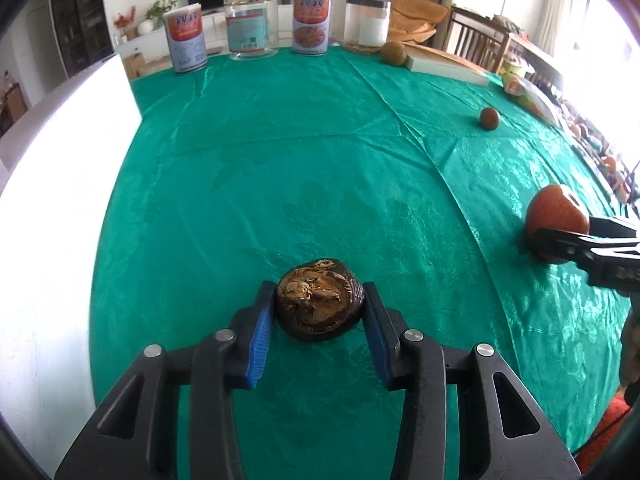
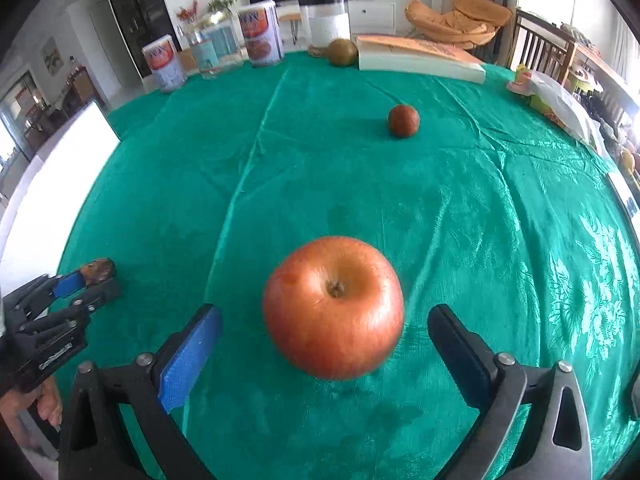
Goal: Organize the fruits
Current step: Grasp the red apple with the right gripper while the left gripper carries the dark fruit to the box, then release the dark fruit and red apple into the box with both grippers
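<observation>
Bright daylight floods in from the windows (image 1: 600, 32) at the right, which are blown out to white, and it sheens on the shiny green tablecloth (image 1: 280, 168) over the table. Both fisheye views bow straight lines and darken into black corners. In the right wrist view the round red apple (image 2: 333, 307) is softly blurred, with a faint shadow beneath.

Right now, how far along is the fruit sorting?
Nothing looks gathered yet: the fruits lie scattered on the green tablecloth. In hand: the left claw has its pads against a dark wrinkled fruit; the right claw is open around the red apple, not touching it. Left: a small brown fruit mid-table and a greenish-brown one beside the book.
</observation>
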### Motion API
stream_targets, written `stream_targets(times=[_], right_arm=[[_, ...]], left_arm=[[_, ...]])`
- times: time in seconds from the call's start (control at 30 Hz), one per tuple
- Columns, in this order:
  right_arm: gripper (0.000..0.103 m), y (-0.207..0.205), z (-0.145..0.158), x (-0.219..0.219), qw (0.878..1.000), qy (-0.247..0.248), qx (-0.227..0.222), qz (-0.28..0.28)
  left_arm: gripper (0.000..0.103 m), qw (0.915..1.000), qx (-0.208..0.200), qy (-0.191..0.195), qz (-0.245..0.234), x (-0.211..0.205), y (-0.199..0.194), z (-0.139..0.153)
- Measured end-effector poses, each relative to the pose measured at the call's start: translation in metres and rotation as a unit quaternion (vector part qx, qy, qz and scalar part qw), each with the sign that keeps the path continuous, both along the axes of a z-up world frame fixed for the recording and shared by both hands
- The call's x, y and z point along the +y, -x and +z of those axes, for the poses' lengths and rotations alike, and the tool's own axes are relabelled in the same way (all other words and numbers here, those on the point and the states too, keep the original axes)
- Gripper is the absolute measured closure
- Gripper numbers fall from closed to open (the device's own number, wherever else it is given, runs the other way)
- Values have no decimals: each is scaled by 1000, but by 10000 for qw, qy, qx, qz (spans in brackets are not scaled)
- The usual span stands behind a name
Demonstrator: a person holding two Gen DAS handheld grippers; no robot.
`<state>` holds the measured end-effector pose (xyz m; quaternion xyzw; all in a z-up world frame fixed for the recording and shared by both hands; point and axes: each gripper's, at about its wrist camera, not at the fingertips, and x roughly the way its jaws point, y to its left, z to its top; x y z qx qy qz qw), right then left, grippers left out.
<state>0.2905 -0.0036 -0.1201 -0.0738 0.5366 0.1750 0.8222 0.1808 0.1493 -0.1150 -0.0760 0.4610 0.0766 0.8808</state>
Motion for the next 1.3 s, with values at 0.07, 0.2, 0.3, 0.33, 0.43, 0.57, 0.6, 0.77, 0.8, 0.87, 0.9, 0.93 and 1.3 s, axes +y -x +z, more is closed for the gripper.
stream_targets(times=[0.07,0.2,0.3,0.33,0.43,0.57,0.6,0.77,0.8,0.87,0.9,0.93,1.3], right_arm=[[35,-3,-1,-4,9997,-74,184,-107],[35,11,9,-13,9972,-595,418,-200],[35,32,35,-5,9894,-1347,547,50],[35,39,46,1,9854,-1594,569,177],[35,61,88,39,9710,-2209,574,706],[35,104,138,119,9470,-2669,476,1724],[35,118,145,142,9409,-2691,486,1996],[35,187,141,257,9146,-2314,677,3247],[35,200,134,276,9127,-2126,686,3423],[35,221,116,309,9055,-1782,794,3768],[35,230,106,322,9013,-1644,867,3912],[35,237,96,333,8998,-1482,883,4008],[6,264,60,372,8916,-859,536,4414]], left_arm=[[60,9999,-78,144,22,1,12,6],[60,9964,-228,813,-56,-2,50,26],[60,9898,-466,1323,-258,-4,86,61],[60,9865,-593,1493,-307,0,100,78],[60,9775,-1108,1782,-227,27,142,136],[60,9796,-1632,1057,508,79,193,190],[60,9803,-1627,795,788,93,202,193],[60,9770,-833,338,1933,168,226,147],[60,9757,-640,327,2069,180,227,133],[60,9727,-298,285,2285,196,231,106],[60,9704,-156,296,2391,202,234,95],[60,9673,-16,296,2520,207,238,85],[23,9565,200,75,2909,225,248,63]])
